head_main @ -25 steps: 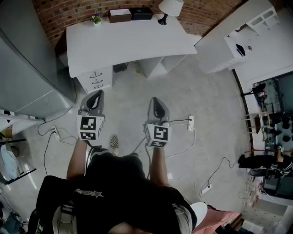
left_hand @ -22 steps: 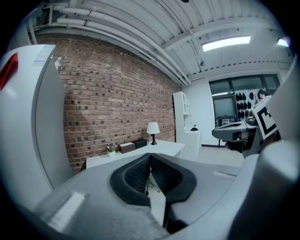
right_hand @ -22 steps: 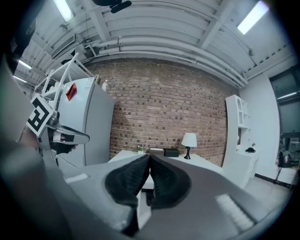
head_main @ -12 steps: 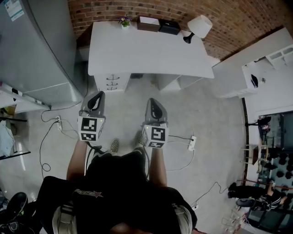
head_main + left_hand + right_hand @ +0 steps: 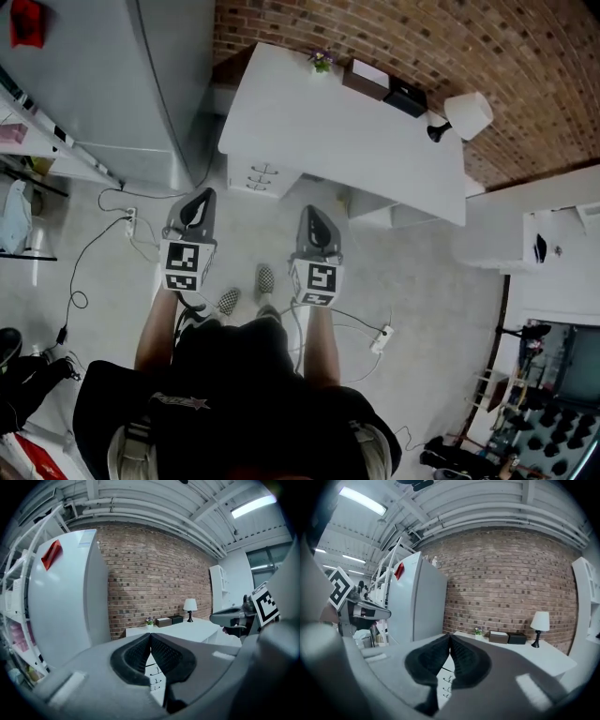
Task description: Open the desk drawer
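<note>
A white desk [image 5: 347, 131] stands against the brick wall. Its drawer stack [image 5: 256, 176], with dark handles, sits under the desk's left end and looks closed. My left gripper [image 5: 198, 197] is shut and holds nothing; it hangs in the air short of the drawers, pointing toward them. My right gripper [image 5: 314, 214] is also shut and empty, beside the left one and off the desk's front edge. In the left gripper view the pads [image 5: 161, 654] meet and the drawer fronts [image 5: 157, 680] show below them. The right gripper view shows the same drawers [image 5: 446, 682] under shut pads [image 5: 461, 660].
A tall grey fridge [image 5: 122, 75] stands left of the desk. On the desk are a lamp [image 5: 466, 114], two boxes [image 5: 386, 86] and a small plant [image 5: 322, 61]. Cables and power strips [image 5: 380, 339] lie on the floor around my feet. White shelving [image 5: 553, 248] stands at the right.
The view has swung round and the desk now lies closer and more to the right, with the drawers just ahead of both grippers. Both grippers stay shut.
</note>
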Motion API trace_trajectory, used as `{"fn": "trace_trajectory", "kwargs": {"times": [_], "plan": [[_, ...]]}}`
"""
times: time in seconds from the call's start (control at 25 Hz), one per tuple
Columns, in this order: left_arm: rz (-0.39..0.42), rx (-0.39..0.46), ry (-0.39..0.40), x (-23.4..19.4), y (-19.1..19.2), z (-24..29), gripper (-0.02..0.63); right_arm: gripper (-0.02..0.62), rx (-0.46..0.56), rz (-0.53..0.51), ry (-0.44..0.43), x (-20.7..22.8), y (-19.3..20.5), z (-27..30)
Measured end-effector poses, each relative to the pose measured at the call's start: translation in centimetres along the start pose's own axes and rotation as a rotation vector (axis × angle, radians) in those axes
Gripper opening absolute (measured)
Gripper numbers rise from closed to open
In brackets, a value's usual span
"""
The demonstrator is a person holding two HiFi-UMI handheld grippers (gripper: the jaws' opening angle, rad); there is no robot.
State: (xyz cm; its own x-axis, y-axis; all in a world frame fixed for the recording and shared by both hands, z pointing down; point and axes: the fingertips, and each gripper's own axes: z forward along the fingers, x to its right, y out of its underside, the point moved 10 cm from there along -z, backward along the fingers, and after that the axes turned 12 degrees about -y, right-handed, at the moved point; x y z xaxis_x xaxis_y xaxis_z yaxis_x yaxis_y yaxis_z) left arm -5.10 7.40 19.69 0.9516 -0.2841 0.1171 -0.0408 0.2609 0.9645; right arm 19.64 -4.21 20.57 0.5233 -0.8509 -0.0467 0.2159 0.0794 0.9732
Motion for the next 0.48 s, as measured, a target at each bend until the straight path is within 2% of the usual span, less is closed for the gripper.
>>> {"fn": "trace_trajectory", "kwargs": {"times": [0.28,0.48], "plan": [[-0.023,-0.052,-0.088,0.6,1.5,3.6,0.011,0.005,-0.05,0.002,-0.102,3.3,2.5,5.4],[-0.06,-0.119,-0.133,1.4,4.7,6.1,0.011,0.005,-0.106,0.007,-0.172,4.9,6.0,9.1]]}}
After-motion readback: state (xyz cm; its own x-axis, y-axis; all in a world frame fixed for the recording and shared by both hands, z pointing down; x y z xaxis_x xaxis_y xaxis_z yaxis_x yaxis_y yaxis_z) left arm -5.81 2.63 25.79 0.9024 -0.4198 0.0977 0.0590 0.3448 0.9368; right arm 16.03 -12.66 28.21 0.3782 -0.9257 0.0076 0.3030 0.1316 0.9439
